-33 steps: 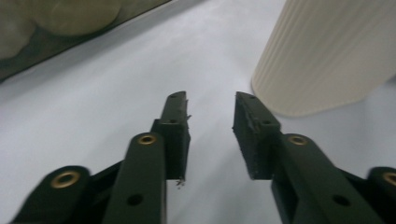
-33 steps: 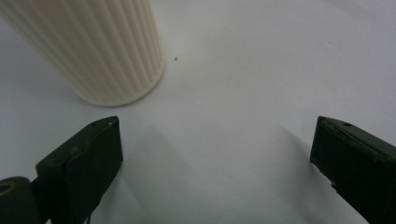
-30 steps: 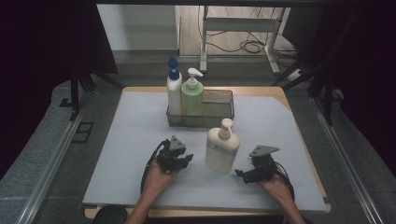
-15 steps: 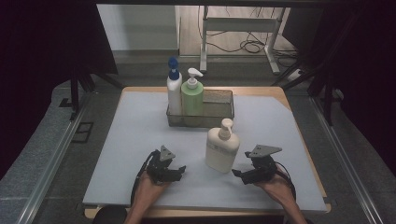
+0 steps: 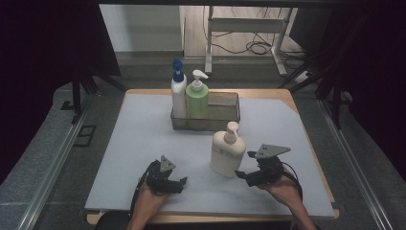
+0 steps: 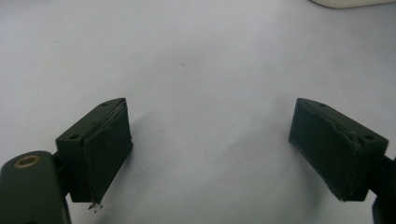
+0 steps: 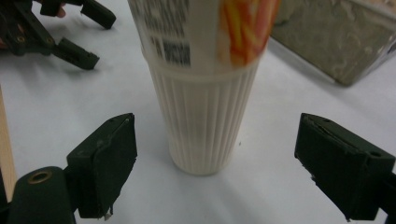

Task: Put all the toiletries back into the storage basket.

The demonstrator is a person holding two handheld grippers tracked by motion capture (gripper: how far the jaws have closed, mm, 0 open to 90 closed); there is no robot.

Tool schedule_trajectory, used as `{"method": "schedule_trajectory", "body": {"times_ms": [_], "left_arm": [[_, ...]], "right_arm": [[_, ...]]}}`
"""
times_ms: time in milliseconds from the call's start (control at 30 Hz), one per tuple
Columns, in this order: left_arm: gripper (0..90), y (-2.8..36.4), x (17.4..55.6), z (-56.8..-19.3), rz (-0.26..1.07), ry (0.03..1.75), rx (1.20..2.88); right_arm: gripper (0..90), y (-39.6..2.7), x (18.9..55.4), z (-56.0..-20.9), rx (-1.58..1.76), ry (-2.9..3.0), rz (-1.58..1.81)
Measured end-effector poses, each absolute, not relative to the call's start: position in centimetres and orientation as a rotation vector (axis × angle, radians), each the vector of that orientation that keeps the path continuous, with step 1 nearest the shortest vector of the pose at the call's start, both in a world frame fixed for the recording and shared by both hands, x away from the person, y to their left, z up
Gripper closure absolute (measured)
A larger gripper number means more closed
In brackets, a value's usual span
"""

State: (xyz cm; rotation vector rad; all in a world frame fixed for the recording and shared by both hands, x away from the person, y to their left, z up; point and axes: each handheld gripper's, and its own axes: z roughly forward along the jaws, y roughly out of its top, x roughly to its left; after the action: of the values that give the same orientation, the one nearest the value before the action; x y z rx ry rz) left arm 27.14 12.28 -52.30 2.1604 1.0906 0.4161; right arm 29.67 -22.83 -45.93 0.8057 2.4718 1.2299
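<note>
A cream plastic pump bottle (image 5: 227,153), ribbed around its base, stands upright on the smooth pale tabletop (image 5: 143,139), in front of a clear rectangular bin (image 5: 225,112). The right gripper (image 5: 246,173) sits just beside it, blocky black jaws wide apart and empty. The left gripper (image 5: 182,184), jaws just opened wide, holds nothing over bare tabletop.

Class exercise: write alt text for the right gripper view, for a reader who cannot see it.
A white ribbed pump bottle stands upright on the pale table, centred ahead of the right gripper, whose black jaws are open and apart from it. The left gripper appears top left, a mesh basket top right.
</note>
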Motion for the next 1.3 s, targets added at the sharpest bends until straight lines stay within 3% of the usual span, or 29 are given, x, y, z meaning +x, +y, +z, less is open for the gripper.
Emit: {"method": "schedule_trajectory", "body": {"times_ms": [767, 1300], "left_arm": [[13.0, 12.4, 27.2, -52.4, 0.401, 1.09, 2.159], [13.0, 12.4, 27.2, -52.4, 0.402, 1.09, 2.159]], "right_arm": [[18.5, -19.4, 31.8, -42.7, 0.765, 2.446, 1.306], [35.9, -18.4, 32.1, -42.1, 0.74, 2.447, 1.302]]}}
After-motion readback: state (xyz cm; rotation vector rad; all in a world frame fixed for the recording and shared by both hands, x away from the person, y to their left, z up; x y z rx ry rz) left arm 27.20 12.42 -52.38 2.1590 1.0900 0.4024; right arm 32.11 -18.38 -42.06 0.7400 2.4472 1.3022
